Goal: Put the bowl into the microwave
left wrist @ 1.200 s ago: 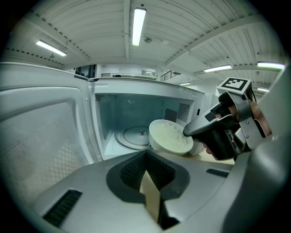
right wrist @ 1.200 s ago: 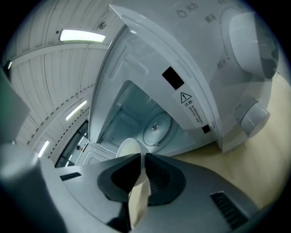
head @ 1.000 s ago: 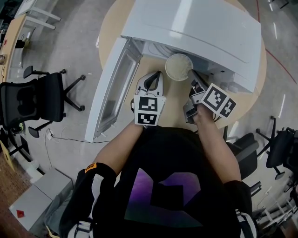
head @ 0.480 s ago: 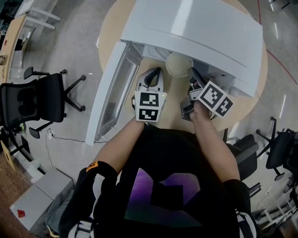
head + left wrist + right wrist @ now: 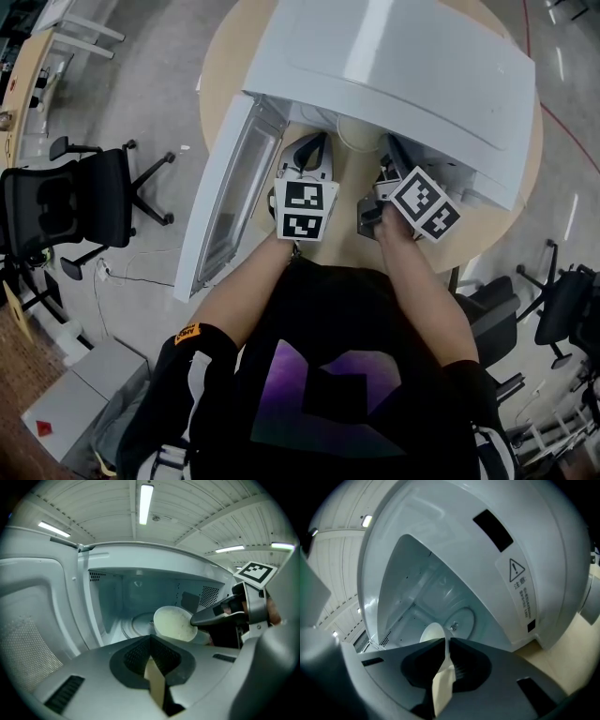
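in the head view the microwave [image 5: 394, 66] hides most of the bowl [image 5: 354, 141].

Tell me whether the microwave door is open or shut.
Open: the microwave door stands swung out leftward, and the left gripper view looks into the cavity.

Cream-white bowl [image 5: 174, 624], tilted, at mouth of white microwave [image 5: 403, 66], door open

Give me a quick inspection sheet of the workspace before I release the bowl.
Surface: round wooden table, carrying the microwave.
Job's things: white microwave, door swung open; white bowl tilted at the cavity mouth.
Clutter: nothing seen.
Grippers: right gripper shut on the bowl's rim; left gripper shut, fingers empty.
Cables: thin cable on the floor.
Surroundings: office chairs on both sides.
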The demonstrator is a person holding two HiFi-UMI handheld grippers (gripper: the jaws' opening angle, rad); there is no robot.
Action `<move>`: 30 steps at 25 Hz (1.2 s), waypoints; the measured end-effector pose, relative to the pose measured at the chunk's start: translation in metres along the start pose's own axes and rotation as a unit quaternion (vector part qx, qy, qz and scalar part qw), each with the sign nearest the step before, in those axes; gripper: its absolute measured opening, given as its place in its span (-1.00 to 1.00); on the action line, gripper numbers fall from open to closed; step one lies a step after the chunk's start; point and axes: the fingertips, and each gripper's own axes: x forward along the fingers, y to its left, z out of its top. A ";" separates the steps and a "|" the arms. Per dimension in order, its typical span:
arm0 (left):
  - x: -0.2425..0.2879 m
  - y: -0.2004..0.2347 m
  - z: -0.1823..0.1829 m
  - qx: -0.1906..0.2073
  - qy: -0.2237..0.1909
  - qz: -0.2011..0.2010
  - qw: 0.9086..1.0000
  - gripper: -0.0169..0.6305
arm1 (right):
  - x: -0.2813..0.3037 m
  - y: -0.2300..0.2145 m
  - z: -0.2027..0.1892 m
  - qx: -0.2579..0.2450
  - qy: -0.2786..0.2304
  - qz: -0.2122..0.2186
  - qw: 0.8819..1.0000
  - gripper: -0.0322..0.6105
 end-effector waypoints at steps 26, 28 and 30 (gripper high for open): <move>0.030 0.016 0.008 -0.001 0.018 -0.001 1.000 -0.81 | 0.040 -0.016 0.010 0.037 -0.053 -0.011 0.998 -0.76; 0.031 0.016 0.009 -0.003 0.016 -0.002 1.000 -0.81 | 0.042 -0.015 0.012 0.028 -0.056 -0.010 0.998 -0.76; 0.031 0.016 0.009 -0.007 0.014 -0.002 1.000 -0.81 | 0.043 -0.014 0.013 0.016 -0.057 -0.007 0.998 -0.76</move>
